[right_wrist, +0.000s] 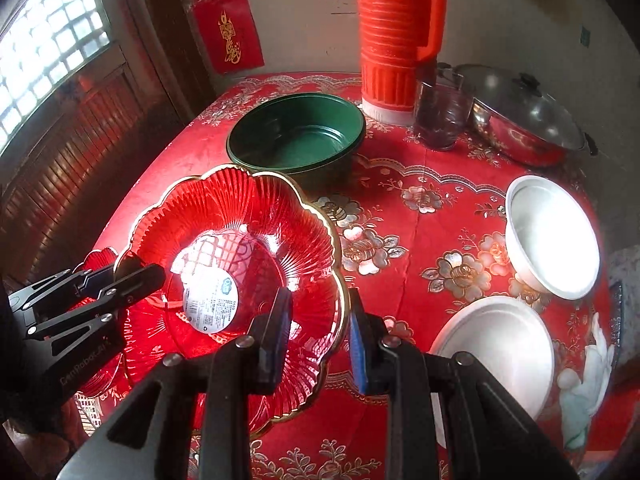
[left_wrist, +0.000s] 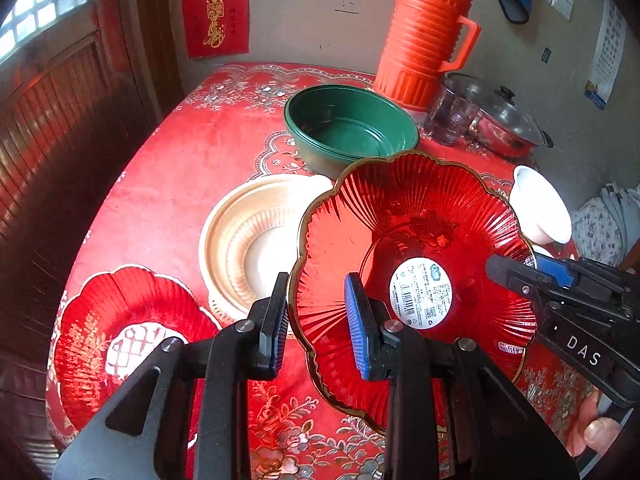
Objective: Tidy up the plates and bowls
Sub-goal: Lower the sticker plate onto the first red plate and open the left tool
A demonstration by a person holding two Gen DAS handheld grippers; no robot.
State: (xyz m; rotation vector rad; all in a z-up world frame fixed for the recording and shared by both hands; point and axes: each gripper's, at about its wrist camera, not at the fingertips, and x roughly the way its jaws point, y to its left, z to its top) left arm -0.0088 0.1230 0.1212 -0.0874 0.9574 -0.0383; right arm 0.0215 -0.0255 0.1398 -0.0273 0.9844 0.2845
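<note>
Above red tablecloth point(left_wrist: 168, 200): both tools, left point(left_wrist: 316, 322) and right point(right_wrist: 320, 334), clamp opposite rims of red scalloped bowl point(left_wrist: 416, 256).

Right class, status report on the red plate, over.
Left hand-held gripper and right hand-held gripper both clamped on opposite rims of the red scalloped plate. Plate lifted, tilted. Second red plate, beige bowl, green bowl below.

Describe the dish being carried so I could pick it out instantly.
On the red floral tablecloth, in front of the tall orange thermos and round green plastic basin, find the red flower-shaped glass dish. Unlike its twin, it has a white sticker and tongs pinching both rims.
</note>
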